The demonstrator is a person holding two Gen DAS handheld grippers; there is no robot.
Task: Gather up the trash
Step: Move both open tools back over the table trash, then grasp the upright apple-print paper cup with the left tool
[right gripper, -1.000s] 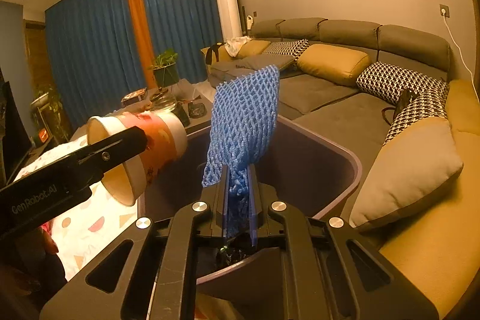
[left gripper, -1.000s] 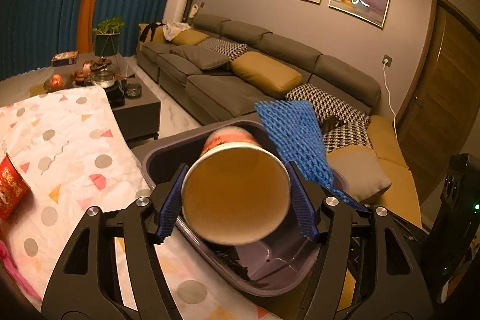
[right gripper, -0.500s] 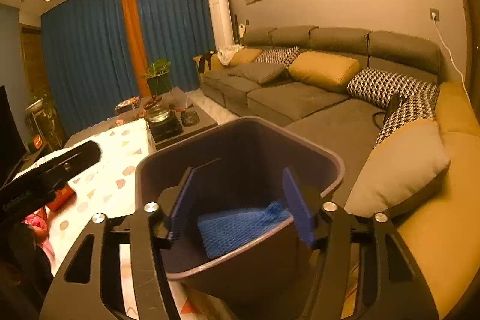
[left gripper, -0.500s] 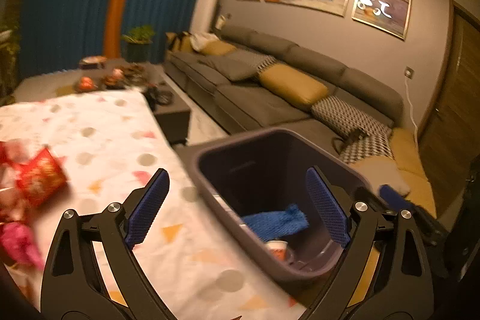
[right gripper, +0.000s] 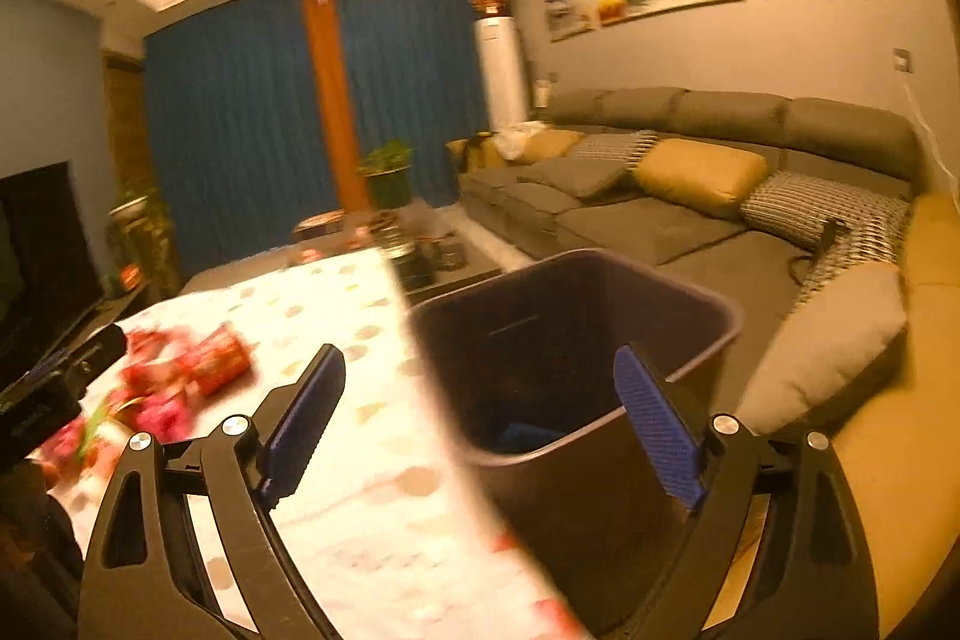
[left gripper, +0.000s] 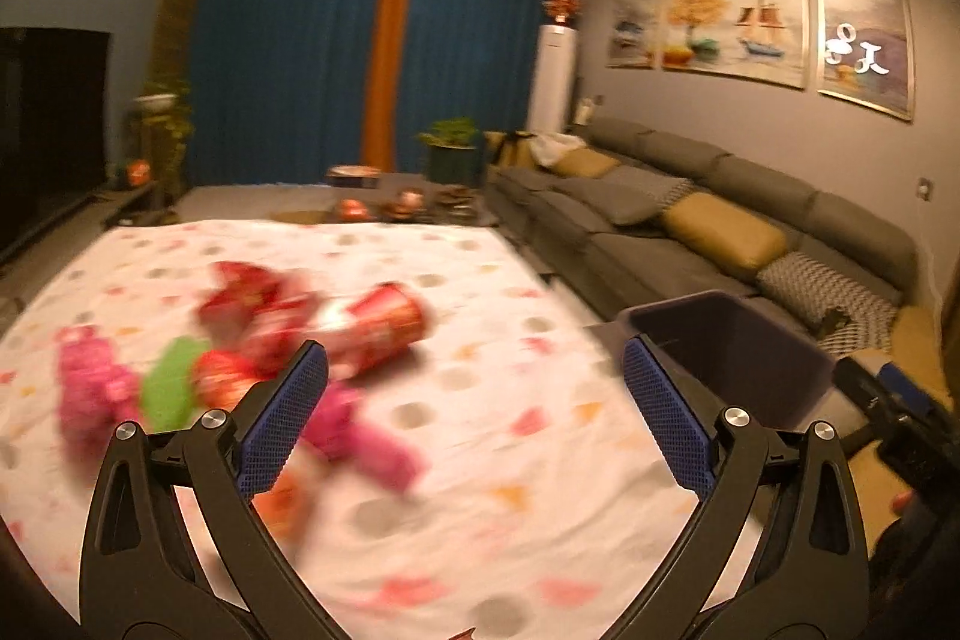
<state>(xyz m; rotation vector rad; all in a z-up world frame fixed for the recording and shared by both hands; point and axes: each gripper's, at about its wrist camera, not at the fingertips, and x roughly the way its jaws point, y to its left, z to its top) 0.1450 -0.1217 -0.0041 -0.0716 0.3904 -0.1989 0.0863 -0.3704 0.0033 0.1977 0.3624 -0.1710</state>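
Observation:
My left gripper (left gripper: pixel 474 346) hovers over the patterned tablecloth (left gripper: pixel 510 466), its jaws still opening with nothing between them. Just beyond its left finger lies a blurred pile of trash: a red cup on its side (left gripper: pixel 384 322), pink wrappers (left gripper: pixel 360 436) and a green piece (left gripper: pixel 171 388). The dark bin (left gripper: pixel 774 340) stands at the table's right edge. My right gripper (right gripper: pixel 479 352) is above the near rim of the bin (right gripper: pixel 708 316), its jaws also opening and empty. Blue foam netting (right gripper: pixel 522 436) lies inside the bin. The trash pile (right gripper: pixel 210 358) shows at the left.
A grey sectional sofa (left gripper: pixel 690 214) with mustard cushions runs along the right wall behind the bin. A low coffee table with tea things (left gripper: pixel 396 205) stands past the table's far end. A dark TV (left gripper: pixel 48 130) and plants are on the left.
The left gripper let the paper cup go and the right let the blue netting go, both into the bin. Both jaws opened wide. The left view swung left from the bin to the trash pile.

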